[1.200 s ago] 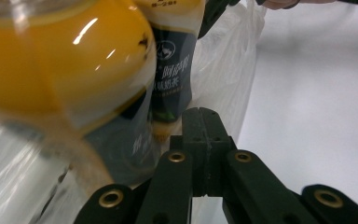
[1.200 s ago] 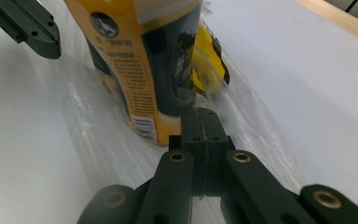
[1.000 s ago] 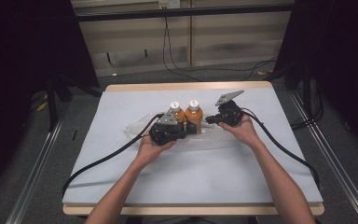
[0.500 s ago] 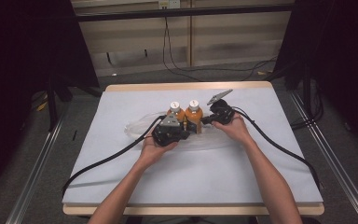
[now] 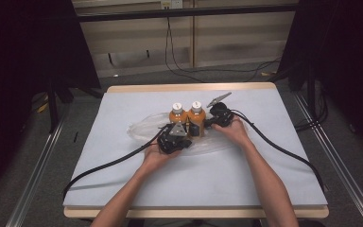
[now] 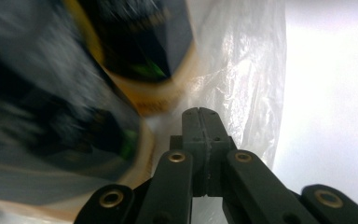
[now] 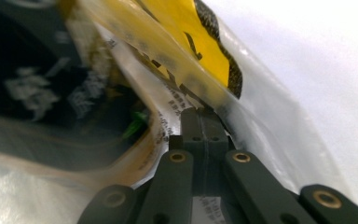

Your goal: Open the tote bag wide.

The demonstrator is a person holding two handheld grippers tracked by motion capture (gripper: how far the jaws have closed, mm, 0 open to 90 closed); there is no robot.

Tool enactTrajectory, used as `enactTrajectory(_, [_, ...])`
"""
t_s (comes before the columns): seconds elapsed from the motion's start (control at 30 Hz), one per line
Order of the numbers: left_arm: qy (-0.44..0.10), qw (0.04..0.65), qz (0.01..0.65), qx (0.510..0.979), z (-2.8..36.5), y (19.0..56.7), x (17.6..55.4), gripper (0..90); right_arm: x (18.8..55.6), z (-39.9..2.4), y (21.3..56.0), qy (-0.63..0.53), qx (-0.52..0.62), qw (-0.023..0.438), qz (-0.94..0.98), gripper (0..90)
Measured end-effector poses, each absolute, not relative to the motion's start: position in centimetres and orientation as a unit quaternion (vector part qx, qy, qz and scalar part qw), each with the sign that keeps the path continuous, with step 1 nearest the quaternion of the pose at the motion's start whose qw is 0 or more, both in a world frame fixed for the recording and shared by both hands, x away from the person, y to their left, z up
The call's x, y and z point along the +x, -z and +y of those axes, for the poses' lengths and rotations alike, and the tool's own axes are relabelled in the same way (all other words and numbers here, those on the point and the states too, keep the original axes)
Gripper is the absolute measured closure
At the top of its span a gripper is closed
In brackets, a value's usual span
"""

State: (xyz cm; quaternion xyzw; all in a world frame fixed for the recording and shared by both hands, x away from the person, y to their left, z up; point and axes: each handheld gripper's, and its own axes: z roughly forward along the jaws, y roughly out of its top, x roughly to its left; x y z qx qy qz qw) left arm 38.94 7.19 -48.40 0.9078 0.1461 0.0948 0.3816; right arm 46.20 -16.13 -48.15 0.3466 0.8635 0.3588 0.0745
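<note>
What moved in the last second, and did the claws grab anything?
The right claw slid in toward the two orange bottles and now sits against them. Its jaws are shut on the clear plastic bag. The left claw barely moved, and its jaws are shut at the bag's edge. The bottles stayed upright on the table, side by side.

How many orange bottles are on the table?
2. The left bottle and the right bottle stand side by side, upright, mid-table on a clear plastic bag. The grippers hide their bases.
</note>
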Motion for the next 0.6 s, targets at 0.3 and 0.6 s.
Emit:
enactTrajectory(0.3, [-0.085, 0.366, 0.124, 0.918, 7.2, 48.1, 38.3, 90.0, 46.8, -16.2, 48.2, -0.356, 0.371, 0.077, 0.854, 90.0])
enactTrajectory(0.6, [-0.060, 0.373, 0.114, 0.919, 7.4, 48.2, 37.2, 90.0, 47.7, -15.3, 48.0, -0.331, 0.384, 0.103, 0.856, 90.0])
